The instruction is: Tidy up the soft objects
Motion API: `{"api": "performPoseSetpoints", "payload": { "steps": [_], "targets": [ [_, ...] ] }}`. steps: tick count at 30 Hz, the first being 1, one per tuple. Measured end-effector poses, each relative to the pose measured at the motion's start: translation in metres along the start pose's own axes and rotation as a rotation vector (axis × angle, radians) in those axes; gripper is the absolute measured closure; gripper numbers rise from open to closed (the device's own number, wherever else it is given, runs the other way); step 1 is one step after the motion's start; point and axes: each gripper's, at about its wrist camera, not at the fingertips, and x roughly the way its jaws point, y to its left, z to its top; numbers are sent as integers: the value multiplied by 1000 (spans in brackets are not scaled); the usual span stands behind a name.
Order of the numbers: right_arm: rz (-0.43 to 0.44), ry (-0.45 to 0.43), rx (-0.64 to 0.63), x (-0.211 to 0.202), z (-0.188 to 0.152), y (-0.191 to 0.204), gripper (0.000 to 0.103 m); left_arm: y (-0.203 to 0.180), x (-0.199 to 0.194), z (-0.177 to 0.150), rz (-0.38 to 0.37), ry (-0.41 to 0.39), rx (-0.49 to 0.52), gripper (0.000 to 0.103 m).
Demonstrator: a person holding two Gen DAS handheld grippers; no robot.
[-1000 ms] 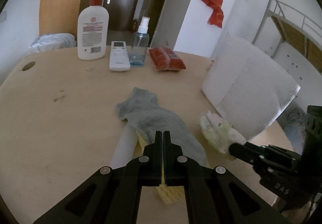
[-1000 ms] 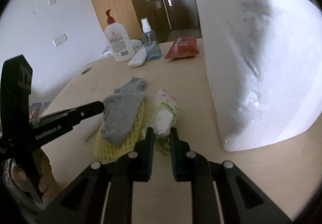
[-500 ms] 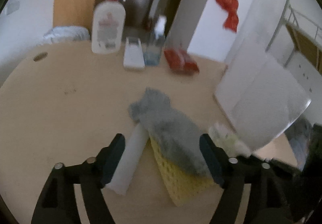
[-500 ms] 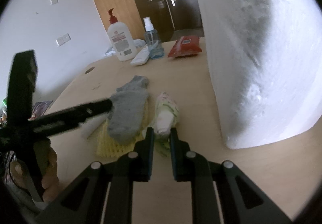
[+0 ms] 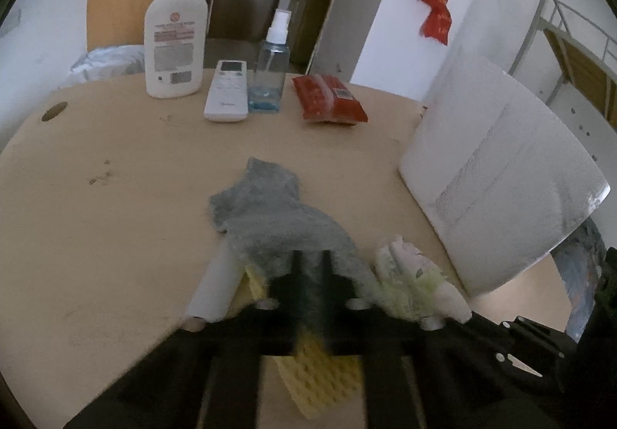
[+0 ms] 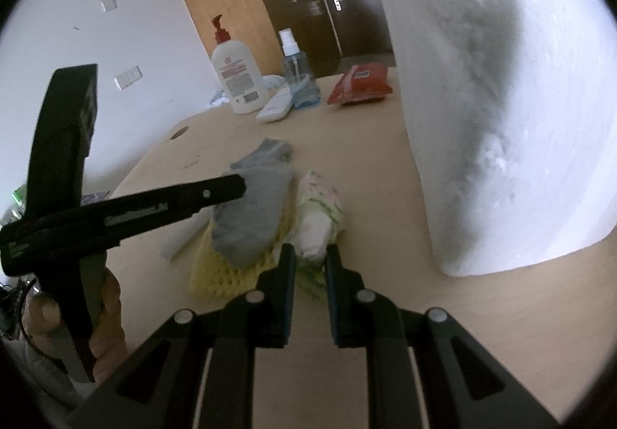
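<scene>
Now listed: left gripper (image 5: pixel 311 267) fingers, snapped wide then re-clenched, nothing pinched, above grey sock (image 5: pixel 277 221); right gripper (image 6: pixel 311 260) grasping rolled cloth (image 6: pixel 318 221); regrasp needed.

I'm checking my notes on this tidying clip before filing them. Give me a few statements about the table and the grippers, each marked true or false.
1. The grey sock lies on top of the yellow sponge. True.
2. The right gripper is closed on the rolled white and green cloth. True.
3. The red packet sits between the lotion bottle and the remote. False: it lies to the right of the spray bottle.
4. The left gripper holds the remote. False: it is shut at the sock's near end.
5. The big white foam block lies flat. False: it stands on edge.
</scene>
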Motion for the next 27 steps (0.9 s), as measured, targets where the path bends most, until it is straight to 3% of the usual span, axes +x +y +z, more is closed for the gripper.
{"api": "performPoseSetpoints", "payload": {
  "steps": [5, 8, 12, 19, 24, 26, 27],
  "targets": [
    [3, -6, 7, -3, -2, -2, 84, -8, -17, -1, 10, -86, 45, 103],
    [-2, -15, 8, -7, -2, -2, 84, -10, -19, -3, 5, -80, 53, 103],
    [-10, -40, 6, -20, -1, -2, 84, -6, -23, -2, 76, -104, 54, 103],
    [-20, -113, -7, -49, 5, 1, 85, -1, -23, -2, 89, -94, 37, 103],
    [-18, -120, -2, -52, 4, 0, 85, -7, -30, -3, 127, -133, 62, 103],
    [-13, -120, -2, -50, 4, 0, 85, -7, -30, -3, 157, -137, 65, 98],
    [-10, -118, -3, -49, 4, 1, 85, -7, -28, -2, 170, -121, 54, 87]
  ]
}}
